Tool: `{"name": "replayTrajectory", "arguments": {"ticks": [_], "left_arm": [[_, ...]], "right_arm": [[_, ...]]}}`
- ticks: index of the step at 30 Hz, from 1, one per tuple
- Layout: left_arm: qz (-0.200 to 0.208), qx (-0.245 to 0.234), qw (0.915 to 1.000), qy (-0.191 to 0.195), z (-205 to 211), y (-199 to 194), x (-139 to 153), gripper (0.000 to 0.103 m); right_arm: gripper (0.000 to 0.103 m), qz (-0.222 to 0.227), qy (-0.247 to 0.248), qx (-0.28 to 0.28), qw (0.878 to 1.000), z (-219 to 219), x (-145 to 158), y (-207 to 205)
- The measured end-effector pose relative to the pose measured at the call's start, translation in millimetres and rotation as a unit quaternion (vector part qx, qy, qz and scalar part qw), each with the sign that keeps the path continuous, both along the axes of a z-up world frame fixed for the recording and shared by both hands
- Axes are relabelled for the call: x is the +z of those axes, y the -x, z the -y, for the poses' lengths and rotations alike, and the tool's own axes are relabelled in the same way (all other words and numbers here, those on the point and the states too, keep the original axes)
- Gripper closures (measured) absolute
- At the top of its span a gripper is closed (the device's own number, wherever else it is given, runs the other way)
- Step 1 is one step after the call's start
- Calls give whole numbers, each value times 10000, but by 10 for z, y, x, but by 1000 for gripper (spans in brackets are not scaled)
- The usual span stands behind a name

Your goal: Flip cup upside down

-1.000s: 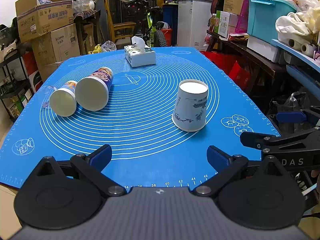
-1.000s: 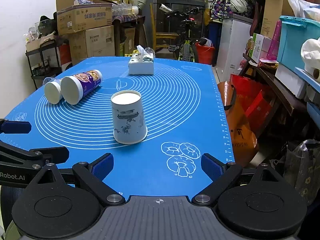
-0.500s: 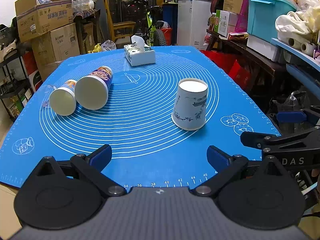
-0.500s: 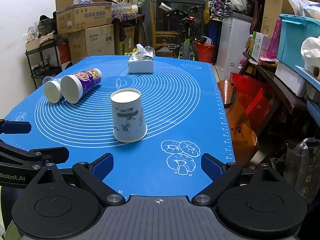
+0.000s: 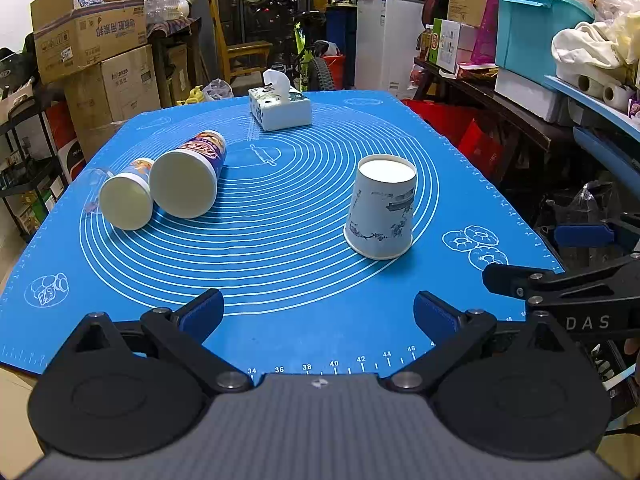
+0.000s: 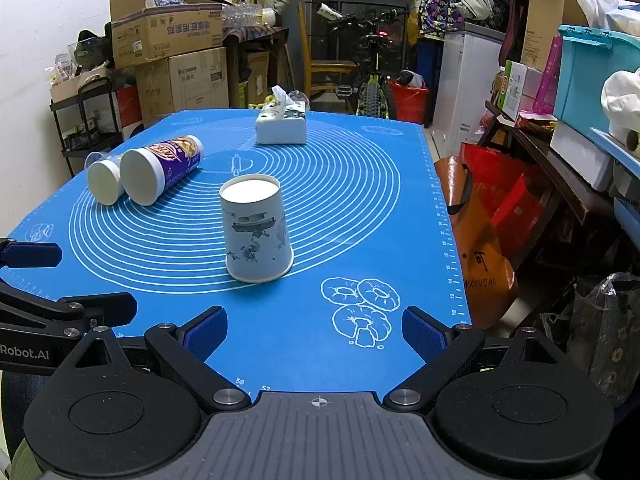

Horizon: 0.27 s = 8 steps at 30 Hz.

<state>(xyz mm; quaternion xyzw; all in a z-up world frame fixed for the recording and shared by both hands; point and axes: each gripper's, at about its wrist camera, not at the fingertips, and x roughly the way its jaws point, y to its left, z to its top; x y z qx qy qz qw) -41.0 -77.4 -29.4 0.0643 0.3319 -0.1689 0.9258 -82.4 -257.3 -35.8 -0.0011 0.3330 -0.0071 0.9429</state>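
A white paper cup (image 5: pixel 381 208) with a blue-grey print stands mouth down on the blue mat (image 5: pixel 280 280), its flat base up. It also shows in the right wrist view (image 6: pixel 256 232). My left gripper (image 5: pixel 319 314) is open and empty near the mat's front edge, well short of the cup. My right gripper (image 6: pixel 315 332) is open and empty, also short of the cup. The right gripper shows at the right of the left wrist view (image 5: pixel 560 284). The left gripper shows at the left of the right wrist view (image 6: pixel 60 312).
Two canisters lie on their sides at the mat's left, a large one (image 5: pixel 188 184) and a small one (image 5: pixel 126 196). A tissue box (image 5: pixel 280 108) stands at the far edge. Boxes, shelves and a bicycle surround the table.
Both views have crept slightly closer to the cup. The cup and the other objects have not moved.
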Motion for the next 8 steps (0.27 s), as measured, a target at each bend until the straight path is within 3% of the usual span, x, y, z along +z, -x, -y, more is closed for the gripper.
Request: {"name": "replayTrajectory", "arguments": {"ticks": [8], "left_arm": [[-17,-16,10000,-28,-10,12,-34,3]], "right_arm": [[9,-7,-17,-13,10000,7,-23,13]]}}
